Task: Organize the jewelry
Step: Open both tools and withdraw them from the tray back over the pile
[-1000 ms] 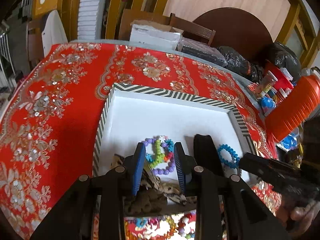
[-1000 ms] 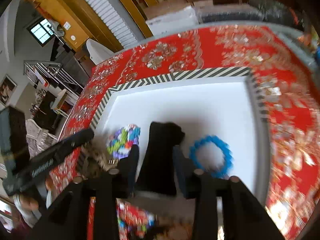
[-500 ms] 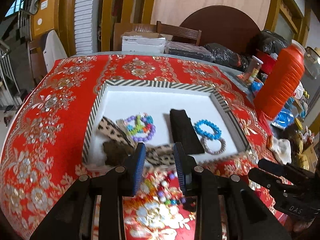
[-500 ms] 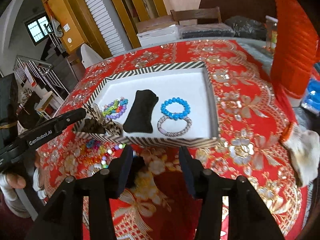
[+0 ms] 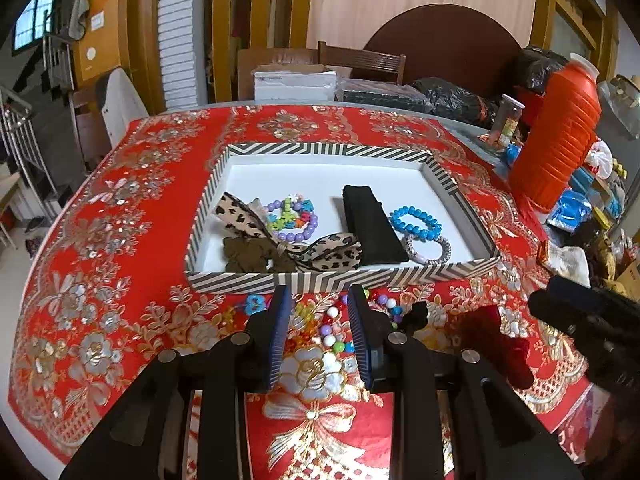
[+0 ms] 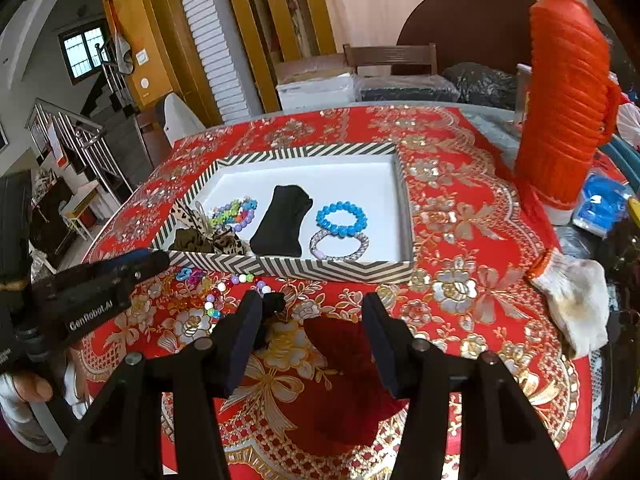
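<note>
Retrieval of leftover pieces is judged next: beaded strands (image 5: 332,328) and a dark red scrunchie (image 6: 340,336) are left on the counter (image 6: 460,292) before the striped tray (image 6: 320,268), the left claw (image 5: 318,336) is held part-open and empty, and the right claw (image 6: 312,344), nothing gripped, is being opened over the scrunchie.

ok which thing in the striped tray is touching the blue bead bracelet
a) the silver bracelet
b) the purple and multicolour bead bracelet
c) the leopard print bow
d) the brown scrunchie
a: the silver bracelet lies right against the near edge of the blue bead bracelet in the striped tray, while the other pieces sit on the far side of the black pouch.
</note>
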`<state>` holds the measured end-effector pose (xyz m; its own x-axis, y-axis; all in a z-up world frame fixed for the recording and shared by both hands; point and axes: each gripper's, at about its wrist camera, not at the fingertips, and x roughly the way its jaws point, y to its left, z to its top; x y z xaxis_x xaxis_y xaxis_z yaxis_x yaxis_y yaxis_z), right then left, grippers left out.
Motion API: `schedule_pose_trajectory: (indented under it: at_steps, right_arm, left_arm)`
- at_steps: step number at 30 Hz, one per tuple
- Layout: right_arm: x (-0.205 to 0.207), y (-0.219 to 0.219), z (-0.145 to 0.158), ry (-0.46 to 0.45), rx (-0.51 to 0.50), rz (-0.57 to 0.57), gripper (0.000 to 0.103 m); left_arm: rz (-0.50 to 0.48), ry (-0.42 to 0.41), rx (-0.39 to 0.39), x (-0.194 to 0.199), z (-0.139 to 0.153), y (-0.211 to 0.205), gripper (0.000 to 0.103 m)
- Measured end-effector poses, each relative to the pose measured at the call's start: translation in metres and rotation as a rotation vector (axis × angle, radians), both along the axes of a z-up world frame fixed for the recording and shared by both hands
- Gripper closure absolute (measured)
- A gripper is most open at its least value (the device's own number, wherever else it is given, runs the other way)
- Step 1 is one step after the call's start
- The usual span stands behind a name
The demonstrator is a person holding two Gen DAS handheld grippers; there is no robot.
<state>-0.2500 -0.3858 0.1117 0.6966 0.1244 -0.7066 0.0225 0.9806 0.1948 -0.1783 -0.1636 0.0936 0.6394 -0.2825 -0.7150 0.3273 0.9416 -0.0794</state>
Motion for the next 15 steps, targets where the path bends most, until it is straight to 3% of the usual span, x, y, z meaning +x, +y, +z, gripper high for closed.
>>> schedule_pose_trajectory:
  at_steps: [15]
  right_arm:
    - [-0.013, 0.007, 0.008, -0.017, -0.026, 0.003, 0.046]
  left_arm:
    - [0.006, -0.06, 0.053, -0.022, 0.004, 0.0, 0.075]
